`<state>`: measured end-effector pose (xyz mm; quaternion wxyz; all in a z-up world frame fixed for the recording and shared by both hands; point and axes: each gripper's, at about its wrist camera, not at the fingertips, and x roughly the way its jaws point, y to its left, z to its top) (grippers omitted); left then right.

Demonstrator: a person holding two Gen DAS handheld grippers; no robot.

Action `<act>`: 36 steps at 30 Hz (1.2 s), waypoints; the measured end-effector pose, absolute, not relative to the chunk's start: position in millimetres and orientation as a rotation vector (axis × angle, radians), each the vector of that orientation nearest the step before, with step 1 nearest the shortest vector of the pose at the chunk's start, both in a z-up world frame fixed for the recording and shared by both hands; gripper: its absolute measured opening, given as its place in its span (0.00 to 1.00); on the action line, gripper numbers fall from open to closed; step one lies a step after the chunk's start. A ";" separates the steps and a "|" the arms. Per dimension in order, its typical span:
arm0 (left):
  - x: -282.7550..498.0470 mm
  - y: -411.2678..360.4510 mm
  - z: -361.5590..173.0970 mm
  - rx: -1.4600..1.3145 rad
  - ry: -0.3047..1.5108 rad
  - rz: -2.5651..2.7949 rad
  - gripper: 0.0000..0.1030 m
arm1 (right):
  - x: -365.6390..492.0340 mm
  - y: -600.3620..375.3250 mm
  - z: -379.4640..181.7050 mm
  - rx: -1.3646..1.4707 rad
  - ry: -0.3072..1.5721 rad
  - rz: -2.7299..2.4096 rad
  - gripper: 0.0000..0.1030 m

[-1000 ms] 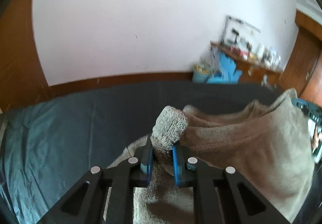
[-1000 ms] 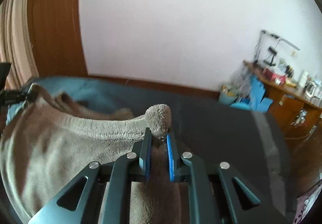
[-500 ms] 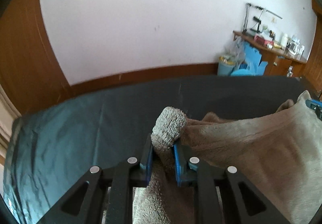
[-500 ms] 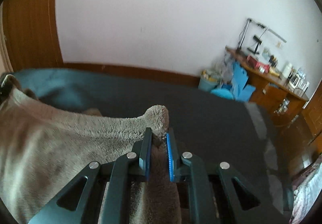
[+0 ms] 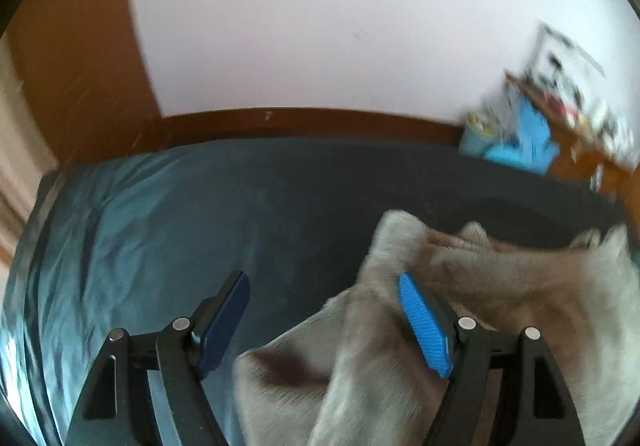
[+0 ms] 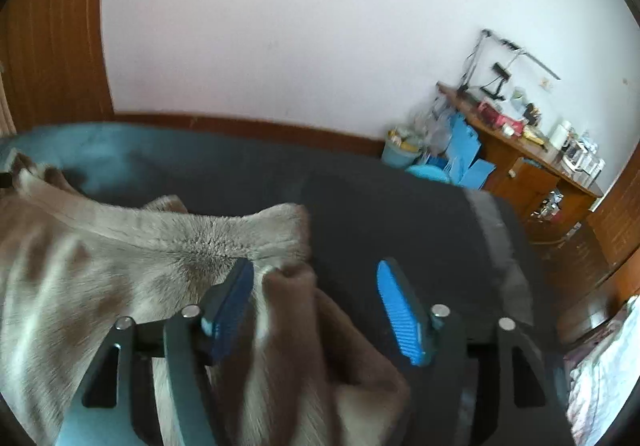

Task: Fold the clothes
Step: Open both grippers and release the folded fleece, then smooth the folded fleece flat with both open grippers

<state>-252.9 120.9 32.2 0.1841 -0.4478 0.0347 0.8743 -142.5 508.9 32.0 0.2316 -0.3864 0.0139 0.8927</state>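
Note:
A fluffy grey-brown garment (image 5: 520, 286) lies across the dark blue bed sheet (image 5: 160, 226). In the left wrist view my left gripper (image 5: 322, 282) has its jaws opening wide. One corner of the garment leans on the right blue pad (image 5: 420, 326), and the left pad is bare. In the right wrist view the same garment (image 6: 120, 246) spreads to the left. My right gripper (image 6: 316, 268) is opening too. A fold of cloth slumps between its fingers beside the left pad (image 6: 228, 306), and neither pad squeezes it.
The bed sheet (image 6: 400, 213) runs back to a wooden skirting and a white wall. A cluttered wooden desk (image 6: 520, 149) and a light blue bin (image 6: 400, 153) stand at the far right. A patterned cloth (image 6: 608, 366) shows at the lower right edge.
Both grippers were shut on bunched corners of the garment; now both stand wide apart and the corners have slipped free and sagged. Both views have tipped down towards the bed.

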 end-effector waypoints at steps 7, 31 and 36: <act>-189.4 103.9 57.9 -1.184 0.014 2.408 0.77 | -81.8 466.1 62.1 -0.971 0.110 2.602 0.72; -163.5 106.2 -25.6 -1.222 0.109 2.427 0.86 | -61.4 426.2 -8.8 -1.184 0.265 2.660 0.79; -141.7 104.8 -5.9 -1.257 0.091 2.418 0.86 | -31.1 415.7 16.9 -1.069 0.328 2.696 0.79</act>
